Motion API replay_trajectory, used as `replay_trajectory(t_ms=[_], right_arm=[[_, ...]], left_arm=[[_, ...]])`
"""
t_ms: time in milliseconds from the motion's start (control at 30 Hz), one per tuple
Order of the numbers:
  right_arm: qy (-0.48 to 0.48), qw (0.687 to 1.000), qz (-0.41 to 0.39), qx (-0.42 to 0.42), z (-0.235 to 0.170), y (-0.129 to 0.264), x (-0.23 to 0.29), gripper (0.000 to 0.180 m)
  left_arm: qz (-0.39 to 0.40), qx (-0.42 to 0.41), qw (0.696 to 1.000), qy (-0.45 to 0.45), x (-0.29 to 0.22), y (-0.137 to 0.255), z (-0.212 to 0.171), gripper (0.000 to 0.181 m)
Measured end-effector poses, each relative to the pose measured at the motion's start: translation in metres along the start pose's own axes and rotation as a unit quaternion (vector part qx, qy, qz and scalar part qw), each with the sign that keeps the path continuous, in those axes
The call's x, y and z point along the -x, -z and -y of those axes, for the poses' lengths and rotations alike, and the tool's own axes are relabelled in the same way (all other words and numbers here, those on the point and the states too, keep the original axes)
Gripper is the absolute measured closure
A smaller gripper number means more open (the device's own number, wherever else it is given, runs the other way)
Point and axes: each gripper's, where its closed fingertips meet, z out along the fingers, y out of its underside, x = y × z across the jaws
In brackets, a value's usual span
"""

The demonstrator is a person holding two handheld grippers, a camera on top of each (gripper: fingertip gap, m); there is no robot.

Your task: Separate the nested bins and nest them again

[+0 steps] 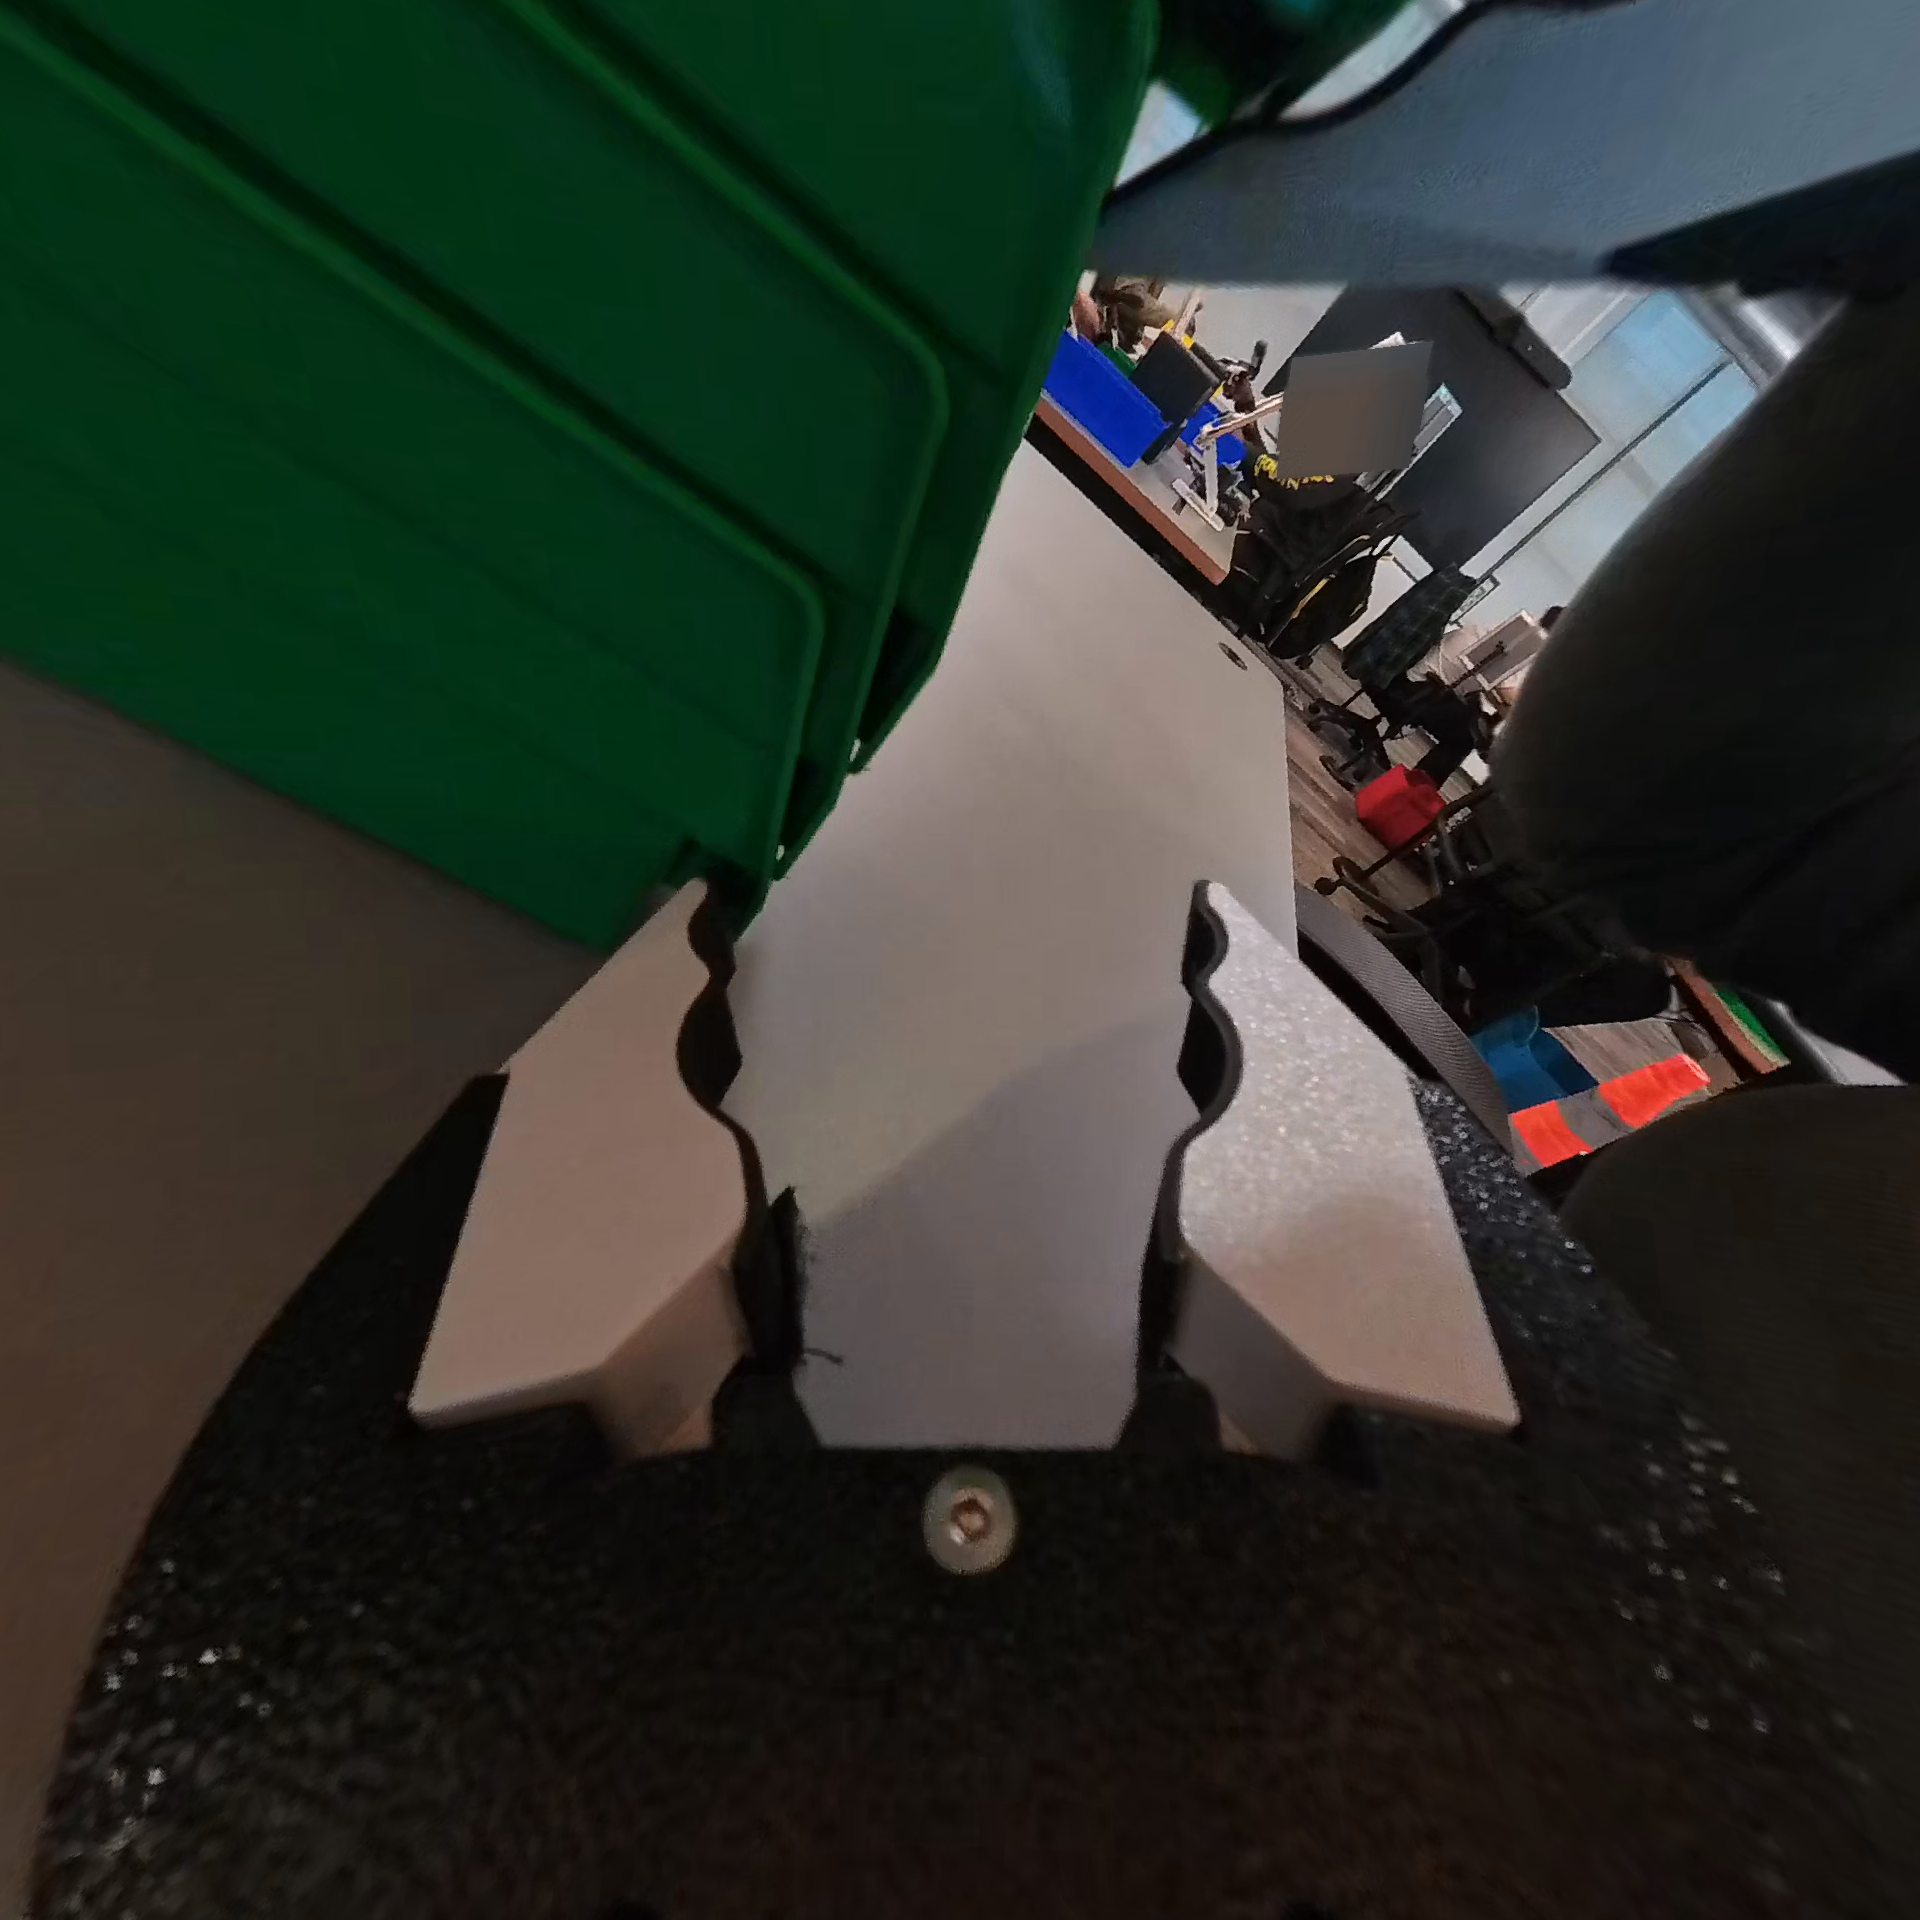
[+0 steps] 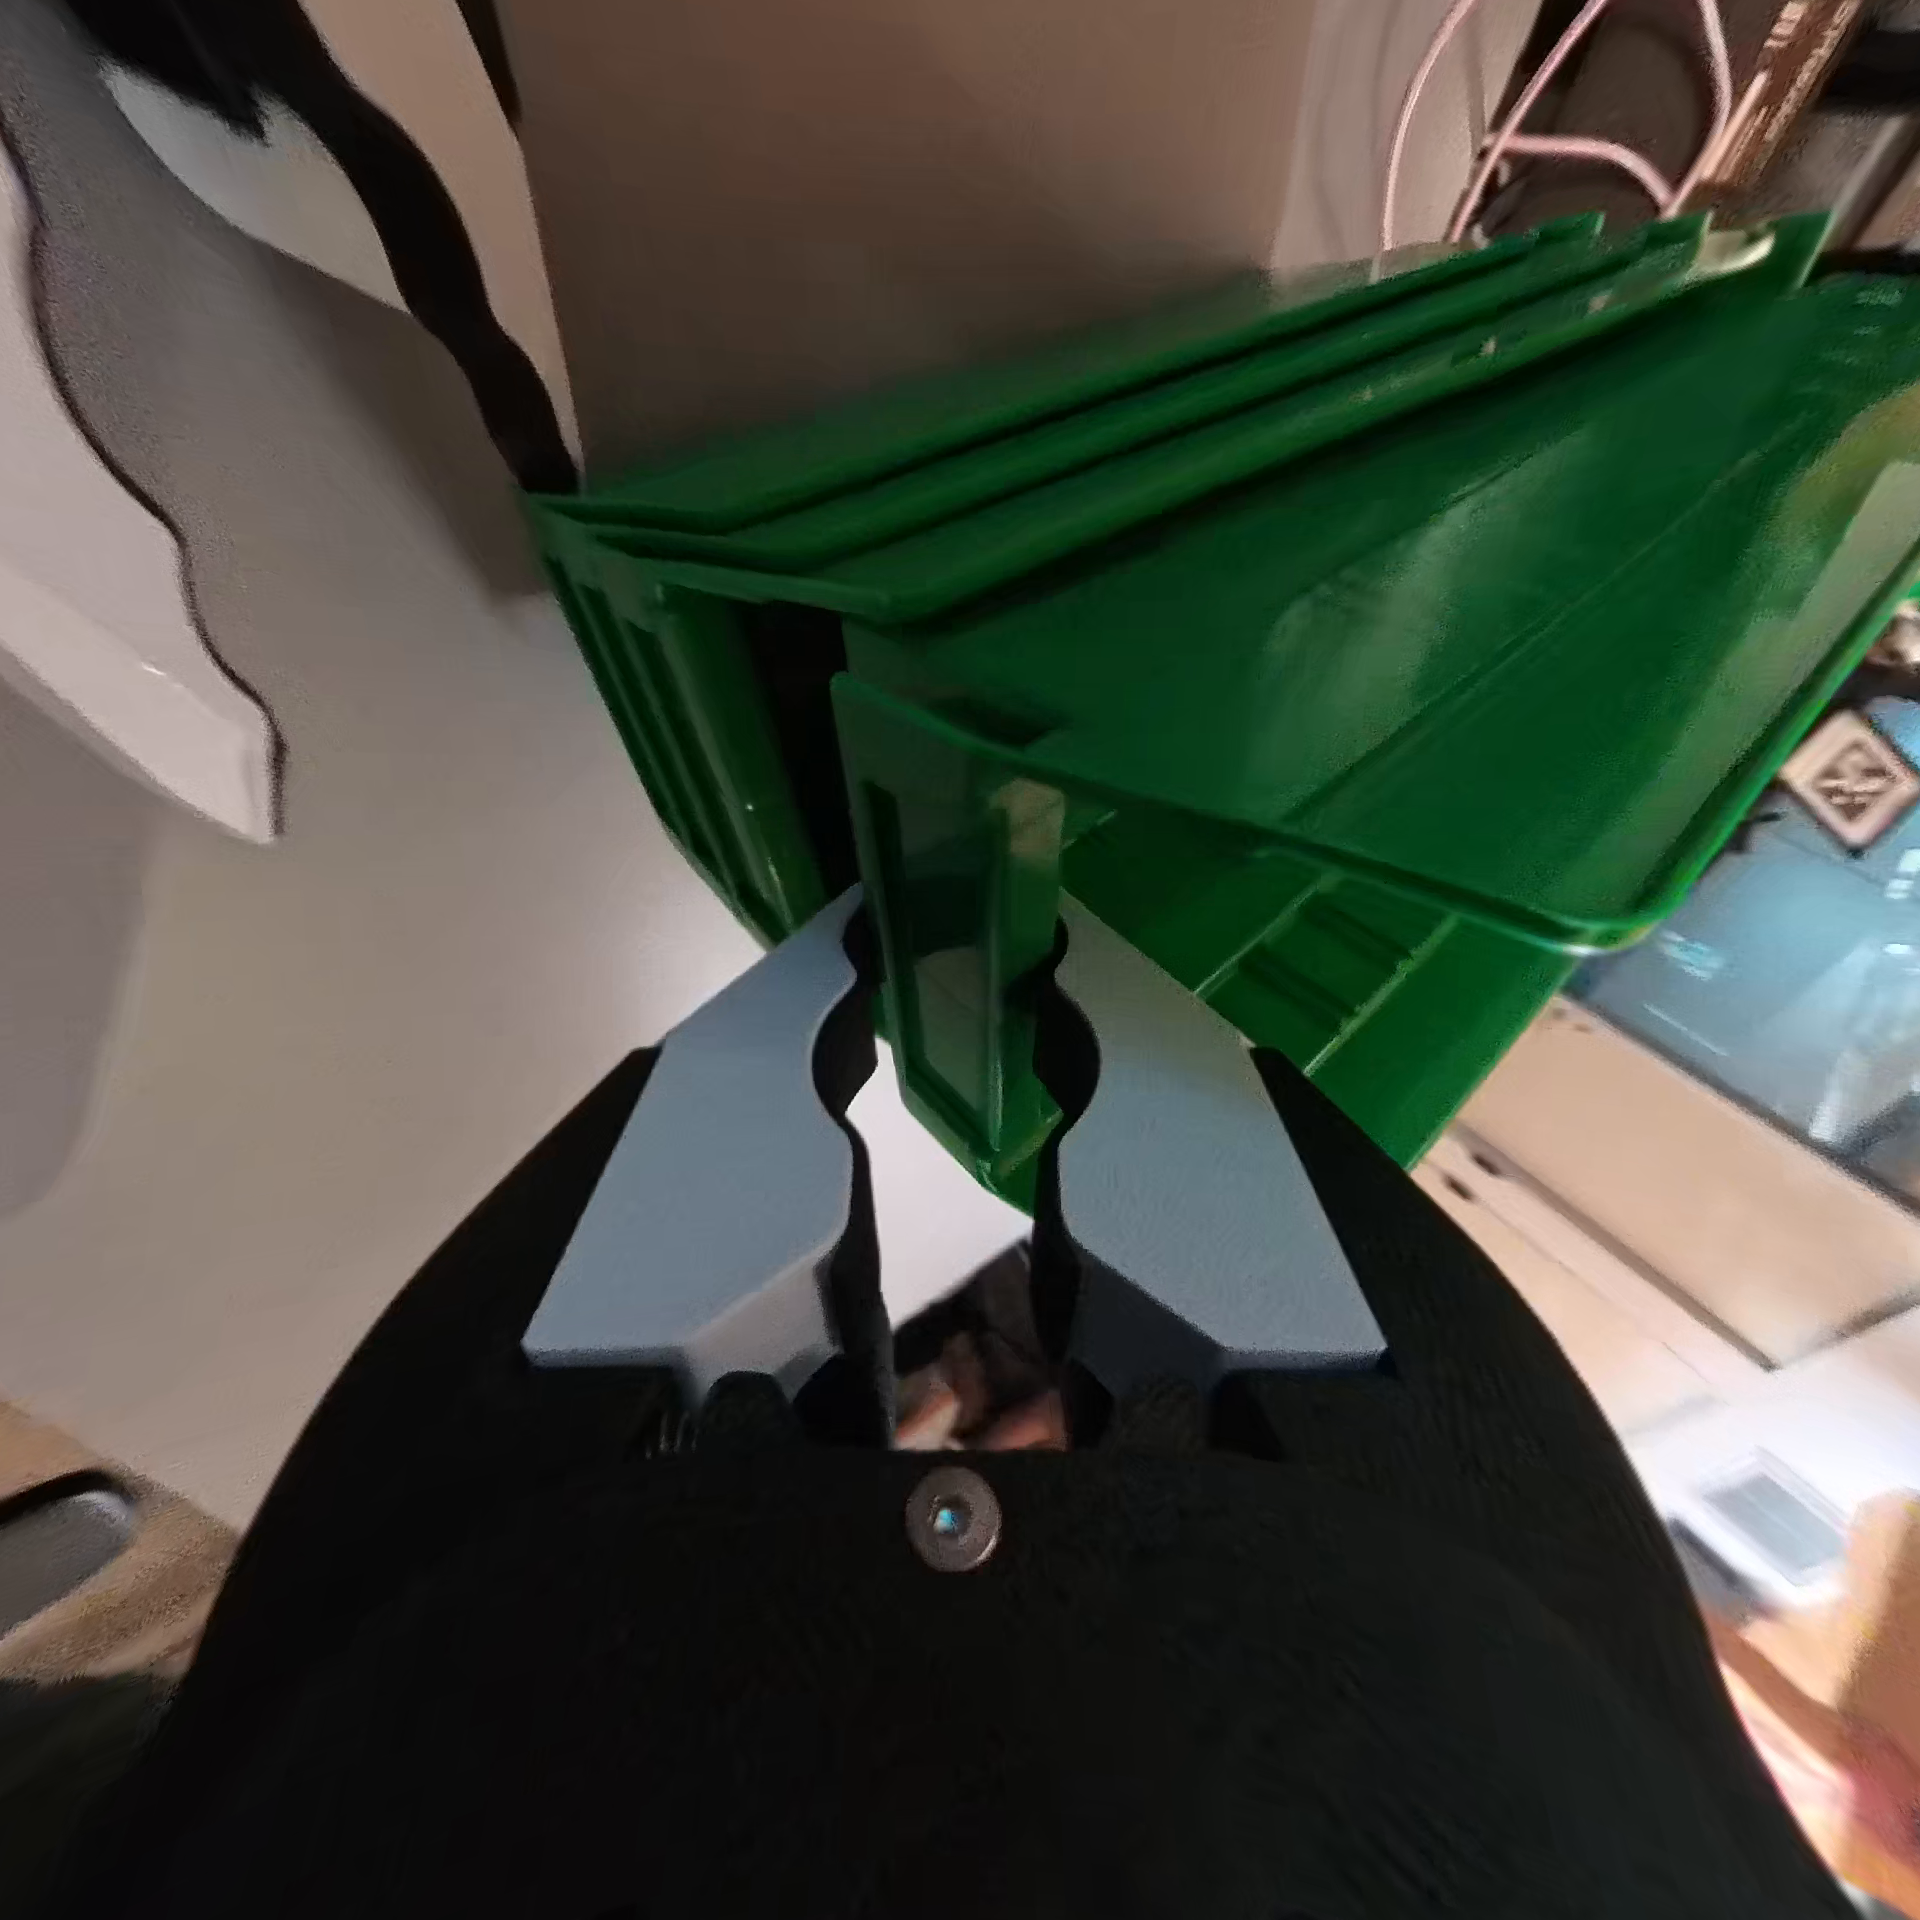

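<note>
The green bins (image 2: pixel 1299 623) are seen nested and tilted, lifted off the pale table (image 1: pixel 1039 727). In the right wrist view, at least two shells are distinguished: the inner bin (image 2: pixel 1455 665) is slid partly out of the outer bin (image 2: pixel 686 707), so that a dark gap shows between their end walls. The right gripper (image 2: pixel 961 935) is clamped on the end lip of the inner bin, the green plastic being pinched between both wavy pads. The left gripper (image 1: pixel 956 914) is held with its fingers well apart; only bare table is seen between them. Its left fingertip (image 1: pixel 686 914) is set against the lower corner of the bins, where the stacked rims meet; true contact cannot be confirmed. In the right wrist view, the left gripper (image 2: pixel 260 436) is seen at the far end of the bins, its dark pad against the outer bin's corner. Beyond the bins, past the table edge, blue bins (image 1: pixel 1112 400) on another desk, a red box (image 1: pixel 1397 805) on the floor and a dark sleeve (image 1: pixel 1714 675) are noted.
</note>
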Motion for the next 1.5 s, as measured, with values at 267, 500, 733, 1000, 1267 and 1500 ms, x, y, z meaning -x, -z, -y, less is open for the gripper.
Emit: replay_trajectory(t_ms=[267,500,733,1000,1267,1500], right_arm=[[0.019,0.995,-0.044,-0.084,0.006,-0.024,0.013,0.145],[-0.078,0.926,-0.158,-0.333,0.021,0.030,-0.001,0.125],[-0.185,0.816,-0.256,-0.484,-0.014,0.039,-0.015,0.148],[-0.251,0.728,-0.368,-0.521,-0.050,0.059,-0.053,0.150],[-0.369,0.609,-0.484,-0.509,-0.131,0.022,-0.054,0.157],[-0.441,0.619,-0.418,-0.497,-0.160,-0.048,-0.046,0.157]], left_arm=[[0.004,-0.007,1.000,0.002,0.002,0.002,0.002,0.095],[0.006,-0.007,1.000,-0.001,0.002,0.002,0.002,0.095],[0.010,-0.011,1.000,-0.012,0.002,0.002,0.004,0.096],[0.038,-0.010,0.998,-0.050,0.006,0.001,0.006,0.103],[0.005,-0.015,0.998,-0.059,0.000,0.009,0.008,0.097],[0.268,-0.213,0.937,-0.072,0.065,0.092,0.062,0.083]])
